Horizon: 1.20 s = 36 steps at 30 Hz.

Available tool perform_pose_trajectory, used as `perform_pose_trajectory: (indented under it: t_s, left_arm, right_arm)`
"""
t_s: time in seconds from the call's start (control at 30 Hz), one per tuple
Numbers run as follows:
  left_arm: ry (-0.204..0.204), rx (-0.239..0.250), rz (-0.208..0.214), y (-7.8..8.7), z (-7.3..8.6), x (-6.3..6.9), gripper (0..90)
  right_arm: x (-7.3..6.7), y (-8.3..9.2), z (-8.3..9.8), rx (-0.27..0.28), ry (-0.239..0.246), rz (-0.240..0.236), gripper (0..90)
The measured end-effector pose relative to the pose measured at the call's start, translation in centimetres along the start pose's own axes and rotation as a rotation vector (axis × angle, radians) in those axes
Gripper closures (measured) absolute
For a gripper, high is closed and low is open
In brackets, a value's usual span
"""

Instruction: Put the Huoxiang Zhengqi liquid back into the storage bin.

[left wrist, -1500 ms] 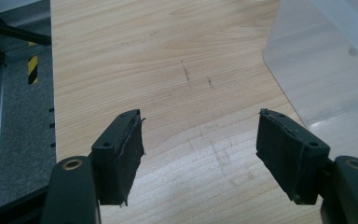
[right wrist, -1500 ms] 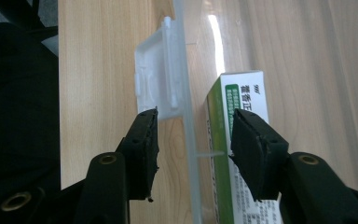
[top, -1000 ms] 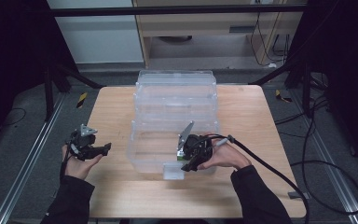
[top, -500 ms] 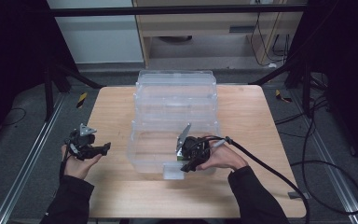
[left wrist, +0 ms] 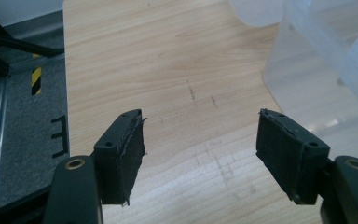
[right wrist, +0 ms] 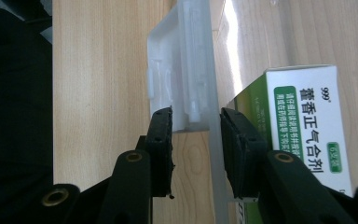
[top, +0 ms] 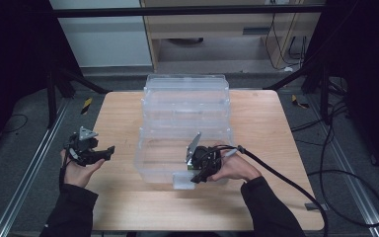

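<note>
Gripping the near wall of the clear plastic bin (top: 150, 158), the right tongs (top: 200, 175) sit at the container's front edge, where a white latch (right wrist: 175, 88) projects from the wall. In the right gripper view one black pad lies outside the wall by the latch and the other inside, with the translucent wall running between them; the pads look pressed on it or very nearly so, and the jaws have just been closing. Just inside the wall, right beside the inner pad, a green and white medicine box (right wrist: 307, 126) stands in the bin. The bin itself rests in the middle of the wooden surface (top: 266, 123), with further clear bins stacked or nested behind it toward the far edge.

The left tongs (top: 101, 153) hang over the left side of the surface, held in the person's left hand (top: 76, 170) and well apart from the bin. In the left gripper view their jaws stand wide apart with only bare wood between them, and a corner of the bin shows at the upper right.
</note>
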<state>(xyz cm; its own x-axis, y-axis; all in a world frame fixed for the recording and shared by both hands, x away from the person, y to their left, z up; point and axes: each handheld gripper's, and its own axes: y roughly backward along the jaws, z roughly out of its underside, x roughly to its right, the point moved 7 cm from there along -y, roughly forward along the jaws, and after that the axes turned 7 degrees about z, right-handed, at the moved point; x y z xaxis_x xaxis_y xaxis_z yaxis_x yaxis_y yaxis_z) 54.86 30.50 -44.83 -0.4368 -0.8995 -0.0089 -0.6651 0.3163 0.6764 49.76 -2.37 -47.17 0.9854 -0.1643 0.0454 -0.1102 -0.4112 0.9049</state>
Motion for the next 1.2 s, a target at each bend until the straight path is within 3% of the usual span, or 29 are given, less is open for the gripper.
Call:
perform_pose_trajectory:
  t_s: [0.4, 0.7, 0.97, 1.2]
  left_arm:
    - [-0.06, 0.027, 0.03, -0.2, -2.7, 0.9, 31.6]
    - [-0.151, 0.049, 0.137, 0.2, -5.6, 2.1, 31.5]
    - [-0.208, 0.057, 0.138, 1.4, -7.7, 2.0, 31.4]
    - [-0.25, 0.062, 0.173, 1.3, -9.4, 2.4, 32.0]
  right_arm:
    - [0.1, 0.0, 0.0, 0.004, 0.007, -0.004, 65.9]
    - [0.1, 0.0, 0.0, 0.004, 0.005, -0.005, 65.9]
    - [0.0, 0.0, 0.0, 0.007, 0.011, -0.003, 66.1]
    - [0.1, 0.1, 0.0, 0.004, 0.013, -0.006, 66.6]
